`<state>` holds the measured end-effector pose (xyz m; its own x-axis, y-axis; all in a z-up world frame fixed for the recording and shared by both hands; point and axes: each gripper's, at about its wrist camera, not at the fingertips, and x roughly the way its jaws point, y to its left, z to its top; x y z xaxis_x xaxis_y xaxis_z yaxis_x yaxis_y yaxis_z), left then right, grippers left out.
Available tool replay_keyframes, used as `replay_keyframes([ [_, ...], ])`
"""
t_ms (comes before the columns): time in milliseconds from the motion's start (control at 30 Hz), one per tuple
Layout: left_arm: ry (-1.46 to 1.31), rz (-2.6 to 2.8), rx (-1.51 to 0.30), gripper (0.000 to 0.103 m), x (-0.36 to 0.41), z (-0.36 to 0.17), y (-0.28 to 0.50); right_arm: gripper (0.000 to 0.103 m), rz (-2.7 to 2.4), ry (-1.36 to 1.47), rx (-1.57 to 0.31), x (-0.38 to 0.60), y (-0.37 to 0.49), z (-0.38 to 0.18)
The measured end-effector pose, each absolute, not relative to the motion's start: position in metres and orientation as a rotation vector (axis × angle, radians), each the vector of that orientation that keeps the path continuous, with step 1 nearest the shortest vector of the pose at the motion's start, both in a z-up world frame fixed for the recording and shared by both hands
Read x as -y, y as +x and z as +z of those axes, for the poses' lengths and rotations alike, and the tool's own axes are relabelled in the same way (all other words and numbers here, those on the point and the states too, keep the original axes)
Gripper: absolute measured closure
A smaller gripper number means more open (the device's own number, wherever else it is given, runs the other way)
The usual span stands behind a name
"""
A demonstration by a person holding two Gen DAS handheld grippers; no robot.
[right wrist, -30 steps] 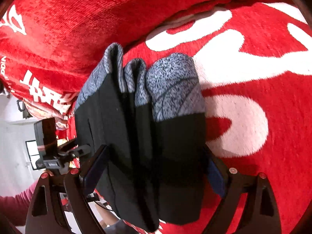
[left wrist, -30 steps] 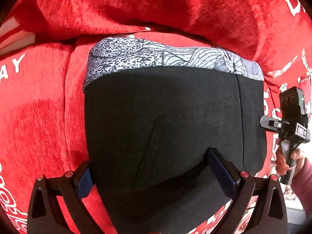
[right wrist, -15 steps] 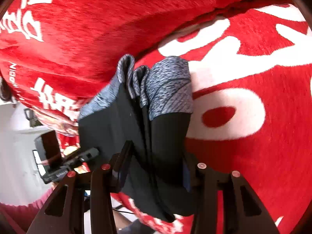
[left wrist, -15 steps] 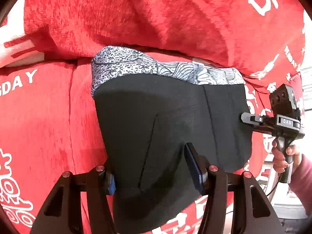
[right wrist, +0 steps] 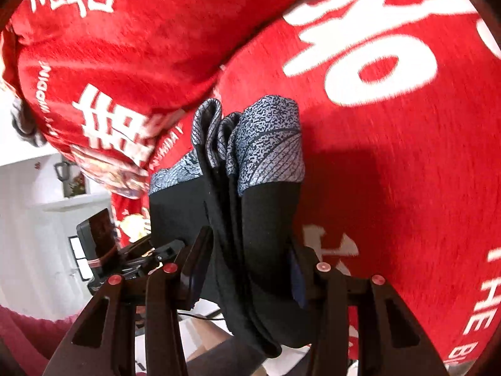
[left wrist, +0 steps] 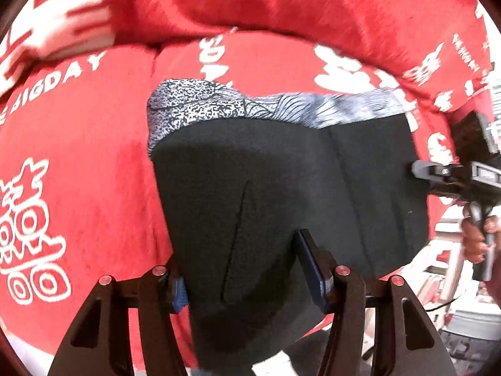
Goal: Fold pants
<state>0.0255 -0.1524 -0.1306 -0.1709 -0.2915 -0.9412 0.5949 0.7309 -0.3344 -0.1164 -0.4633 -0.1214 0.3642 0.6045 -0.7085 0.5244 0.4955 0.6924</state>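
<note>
On the left is the red blanket (left wrist: 78,163) with white letters on it. It covers a soft seat that looks like a sofa, but I cannot be sure what is under it.

In the middle are the pants (left wrist: 281,194). They are black with a gray patterned band (left wrist: 219,106) along the top edge. They are already folded into a thick stack. In the right wrist view you can see many layers (right wrist: 250,219) pressed side by side. The stack looks lifted up just above the blanket, because it throws a dark shadow on the red cloth beside it.

The left gripper (left wrist: 247,269) holds the near edge of the stack. Its jaws are squeezed onto the black cloth, one on each side.

On the right, the right gripper (right wrist: 247,266) holds the side edge of the stack. Its jaws are clenched on all the layers. In the left wrist view this gripper pokes in from the right, with a hand (left wrist: 476,235) on its handle.

I think the folding is almost done. The pants are small and tidy now. What is left, I think, is to lay the stack flat on the blanket and let go.
</note>
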Motion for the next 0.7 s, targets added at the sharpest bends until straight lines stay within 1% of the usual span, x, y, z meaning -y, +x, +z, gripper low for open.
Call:
replay_keyframes([
  [33, 0.262, -0.778, -1.562, 0.043, 0.146, -0.136, 0.025, 0.055, 0.048, 1.111, -1.299, 0.459, -0.119, -0.126],
  [100, 0.285, -0.716, -1.526, 0.019, 0.139, -0.145, 0.024, 0.055, -0.010, 1.044, -1.333, 0.456, -0.121, -0.133],
  [133, 0.306, -0.692, -1.519, 0.016, 0.139, -0.148, 0.024, 0.051, -0.039, 1.021, -1.345, 0.455, -0.121, -0.136],
  [167, 0.318, -0.679, -1.522, 0.015, 0.139, -0.151, 0.024, 0.047, -0.064, 1.008, -1.354, 0.456, -0.121, -0.138],
  [233, 0.312, -0.661, -1.529, 0.012, 0.140, -0.150, 0.024, 0.043, -0.116, 0.962, -1.382, 0.454, -0.119, -0.140],
  [267, 0.328, -0.636, -1.519, 0.008, 0.141, -0.148, 0.024, 0.042, -0.132, 0.933, -1.391, 0.457, -0.124, -0.138],
  [333, 0.352, -0.606, -1.498, 0.008, 0.141, -0.145, 0.023, 0.041, -0.160, 0.868, -1.402, 0.452, -0.122, -0.132],
  [400, 0.388, -0.569, -1.488, 0.008, 0.142, -0.143, 0.019, 0.036, -0.191, 0.821, -1.420, 0.447, -0.123, -0.126],
  [433, 0.404, -0.557, -1.493, 0.008, 0.141, -0.141, 0.017, 0.032, -0.209, 0.805, -1.434, 0.445, -0.121, -0.125],
  [600, 0.499, -0.505, -1.494, 0.008, 0.146, -0.127, 0.003, 0.030, -0.274, 0.810, -1.479, 0.445, -0.132, -0.115],
  [700, 0.513, -0.492, -1.486, 0.008, 0.147, -0.110, -0.008, 0.025, -0.282, 0.744, -1.499, 0.438, -0.133, -0.100],
])
